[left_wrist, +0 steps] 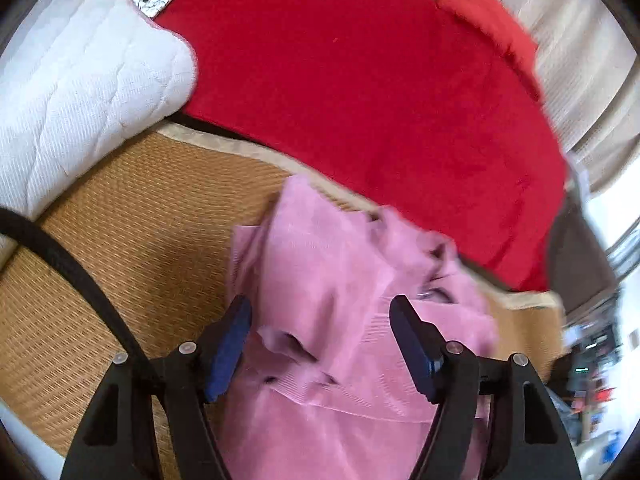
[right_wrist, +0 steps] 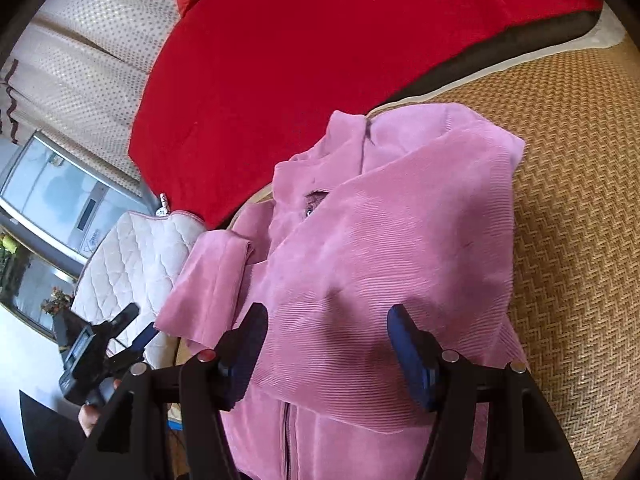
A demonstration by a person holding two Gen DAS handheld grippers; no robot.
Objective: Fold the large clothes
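1. Left gripper (left_wrist: 320,344): black frame, blue pads, jaws standing wide apart above the pink ribbed zip-front jacket (left_wrist: 340,320); nothing pinched. Left-wrist view is motion-blurred.
2. Right gripper (right_wrist: 326,344): jaws equally wide, pads clear of the cloth, holding nothing.
3. Jacket location: on the tan woven straw mat (right_wrist: 580,240), at centre of the right-wrist view, collar towards 12 o'clock, zip running to 6 o'clock.
4. Surroundings: red plush blanket (right_wrist: 320,60) at 12 o'clock; white quilted pillow (left_wrist: 80,100) at 10 o'clock in the left-wrist view.
5. Progress (judgement): one side panel lies folded diagonally across the front, and a sleeve (right_wrist: 208,280) is doubled back at 9 o'clock. Partly folded.
6. Remaining: tidy that sleeve, then fold the length into a compact bundle.
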